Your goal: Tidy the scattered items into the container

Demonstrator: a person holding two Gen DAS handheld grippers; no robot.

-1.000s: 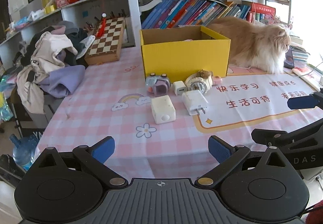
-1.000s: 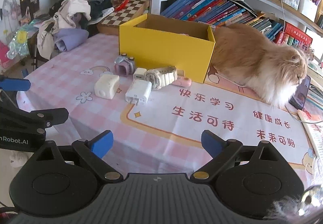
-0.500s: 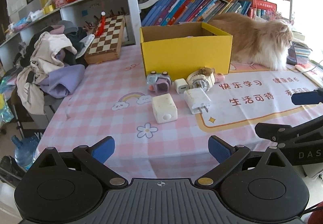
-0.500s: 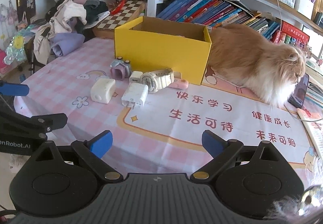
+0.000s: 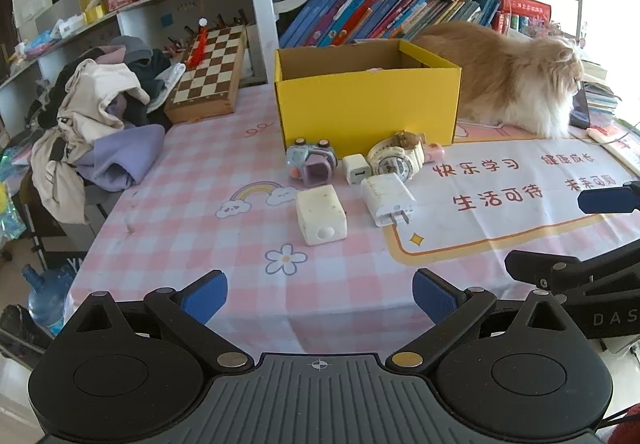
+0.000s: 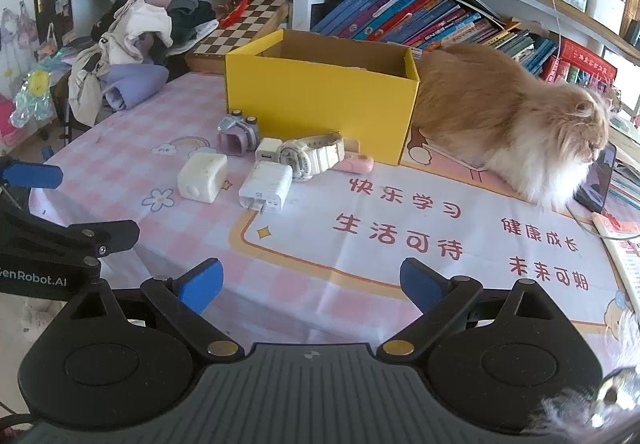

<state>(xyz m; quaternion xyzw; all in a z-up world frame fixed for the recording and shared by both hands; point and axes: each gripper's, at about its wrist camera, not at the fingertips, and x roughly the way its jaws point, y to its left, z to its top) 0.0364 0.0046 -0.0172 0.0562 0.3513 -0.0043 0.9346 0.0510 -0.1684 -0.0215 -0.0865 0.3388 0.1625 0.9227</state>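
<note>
With both grippers, left (image 5: pixel 319 296) and right (image 6: pixel 310 282), spread wide and empty, squarely straddling the cream block-shaped plastic charger (image 5: pixel 321 213) suits lifting it into the yellow cardboard box (image 5: pixel 368 104).

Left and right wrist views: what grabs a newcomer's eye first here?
Probably the fluffy orange cat lying on the table right beside the open yellow box. Next, the cluster of small items in front of that box: a toy camera, a white watch and white chargers. Both grippers, left and right, are open and empty.
</note>
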